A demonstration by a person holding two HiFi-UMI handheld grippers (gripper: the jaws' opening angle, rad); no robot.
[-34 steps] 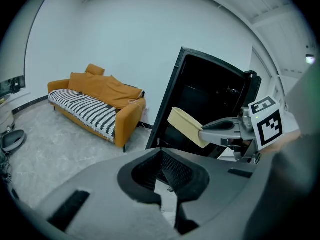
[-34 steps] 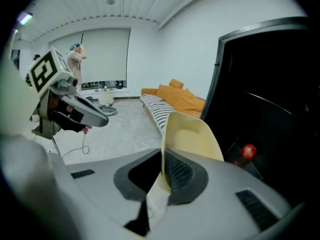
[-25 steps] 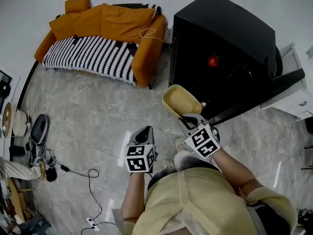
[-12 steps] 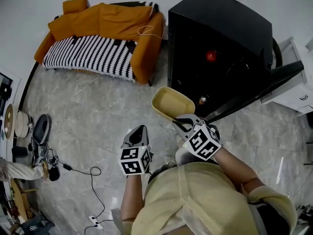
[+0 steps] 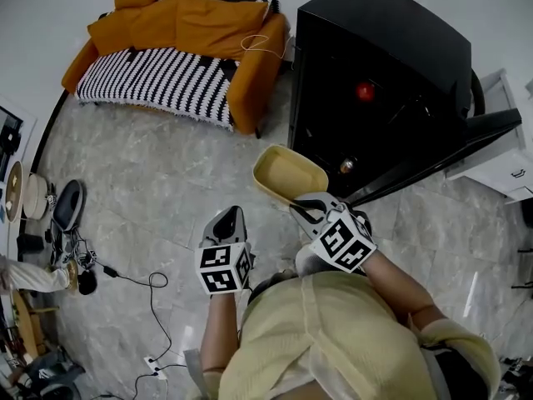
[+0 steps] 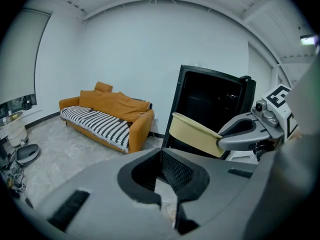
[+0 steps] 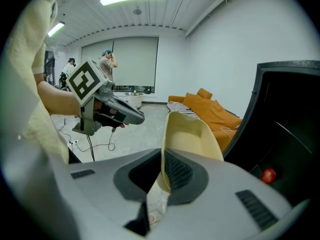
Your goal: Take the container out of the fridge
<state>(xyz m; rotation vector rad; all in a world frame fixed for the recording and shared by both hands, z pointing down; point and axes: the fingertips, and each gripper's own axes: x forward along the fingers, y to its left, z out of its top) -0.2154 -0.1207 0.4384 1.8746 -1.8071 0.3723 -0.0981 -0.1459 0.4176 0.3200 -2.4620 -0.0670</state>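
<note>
Grey stone floor [image 5: 150,182] across the left and middle of the head view. At the upper right a black fridge [image 5: 375,48], its door [image 5: 441,152] swung open toward the right edge, dark inside. At the upper left — an orange sofa [image 5: 208,32] with a black-and-white striped cover [image 5: 150,86] on the seat, against the white wall. At the bottom middle the person's pale yellow shirt [image 5: 333,340], both forearms reaching up into the frame. White cabinet [image 5: 500,152] at the right edge, just beside the fridge door.

In the centre of the head view a pale yellow container [image 5: 287,176], open side facing up, outside the fridge and above the floor, just in front of the open fridge. Right gripper [image 5: 306,209] just below it, lower right of centre. In the right gripper view, jaws pressed on the near rim of the container [image 7: 192,134], the thin wall pinched between them. Left gripper [image 5: 228,221] to the left of the container, apart from it. In the left gripper view, jaws closed against each other with nothing between them — container [image 6: 195,134] and right gripper [image 6: 225,140] seen at the right middle.

Small red round thing [image 5: 365,91] inside the fridge. Black cable [image 5: 141,280] on the floor at the lower left, a white power strip [image 5: 154,362] near it.
</note>
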